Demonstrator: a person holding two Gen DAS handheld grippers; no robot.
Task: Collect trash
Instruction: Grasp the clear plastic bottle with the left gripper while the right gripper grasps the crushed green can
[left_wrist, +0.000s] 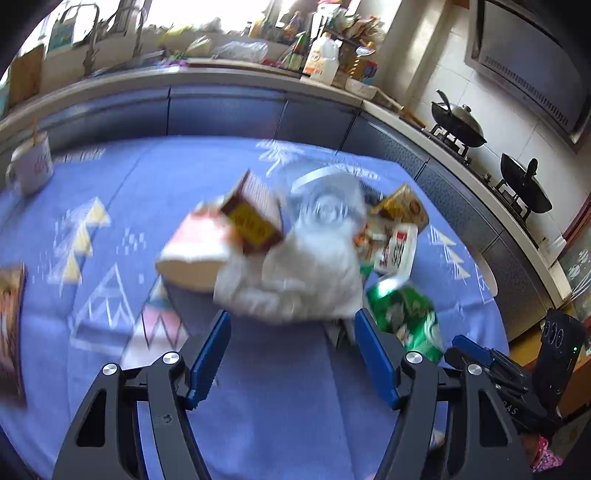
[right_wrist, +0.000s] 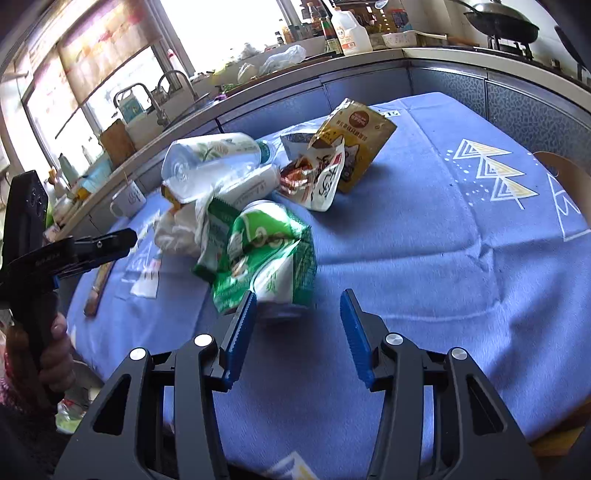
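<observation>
A heap of trash lies on the blue tablecloth (left_wrist: 258, 387). In the left wrist view it holds a crumpled white bag (left_wrist: 295, 280), a brown and yellow box (left_wrist: 255, 218), a pink paper cup (left_wrist: 195, 254), a clear bottle (left_wrist: 325, 203) and a green wrapper (left_wrist: 406, 317). My left gripper (left_wrist: 293, 321) is open, its tips just short of the white bag. In the right wrist view my right gripper (right_wrist: 299, 302) is open, close in front of the green wrapper (right_wrist: 266, 254). Behind it lie a yellow pouch (right_wrist: 354, 144) and the clear bottle (right_wrist: 210, 162).
A white mug (left_wrist: 31, 166) stands at the table's far left; a brown packet (left_wrist: 11, 328) lies at the left edge. The kitchen counter (left_wrist: 221, 77) with bottles, a sink and woks (left_wrist: 458, 125) runs behind the table. The left gripper shows in the right wrist view (right_wrist: 110, 240).
</observation>
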